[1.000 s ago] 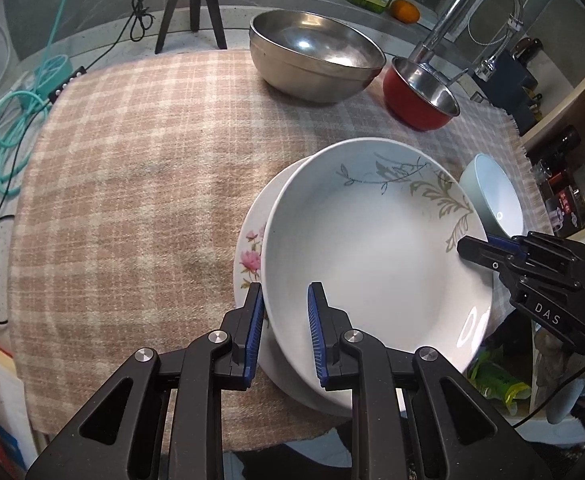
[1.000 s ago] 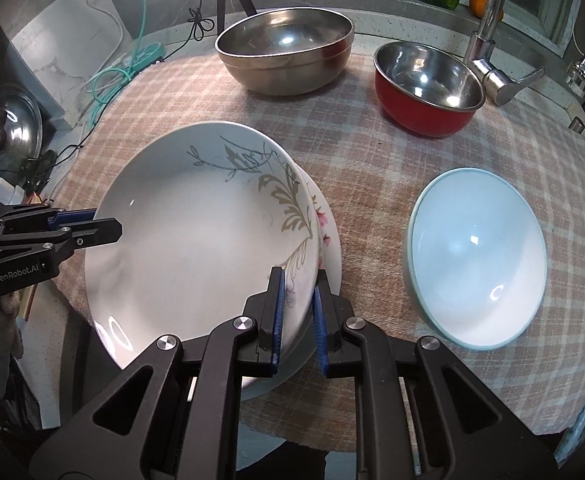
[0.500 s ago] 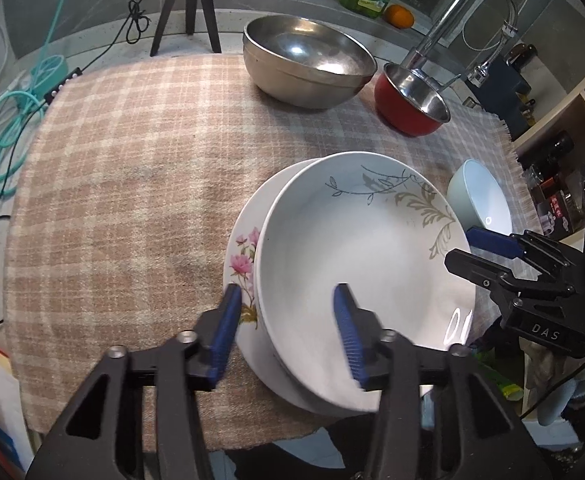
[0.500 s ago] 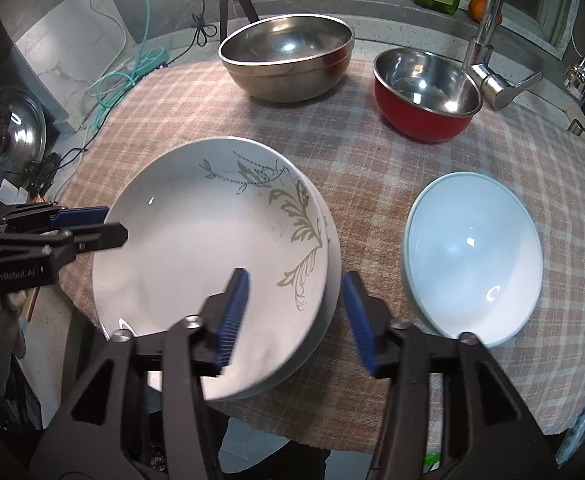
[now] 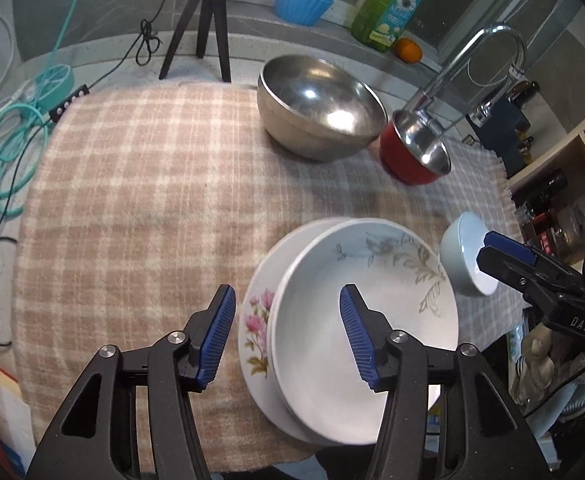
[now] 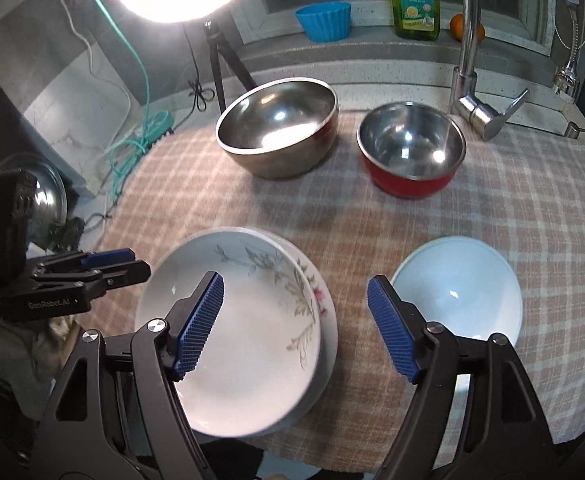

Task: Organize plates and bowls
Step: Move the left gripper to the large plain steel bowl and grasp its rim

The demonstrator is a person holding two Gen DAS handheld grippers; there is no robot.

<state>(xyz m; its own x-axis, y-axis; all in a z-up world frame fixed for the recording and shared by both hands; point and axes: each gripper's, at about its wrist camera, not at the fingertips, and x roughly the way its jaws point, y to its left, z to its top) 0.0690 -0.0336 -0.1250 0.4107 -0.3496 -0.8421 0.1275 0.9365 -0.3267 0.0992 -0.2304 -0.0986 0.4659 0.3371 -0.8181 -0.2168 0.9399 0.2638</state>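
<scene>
Two plates (image 5: 356, 312) lie stacked at the near edge of the worktop (image 5: 152, 200). Both tools, left (image 5: 288, 336) and right (image 6: 296, 324), have just been opening, released above them; the pale bowl (image 6: 456, 284) lies right, nearer the right tool.

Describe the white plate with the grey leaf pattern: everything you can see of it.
The leaf-pattern plate is deep, round, glossy white, ceramic by its look, with a grey-brown leafy sprig along one side of its well. It is empty and upright, stacked slightly off-centre on a plate with pink flowers near the front edge of the checked cloth. No gripper touches it.
</scene>
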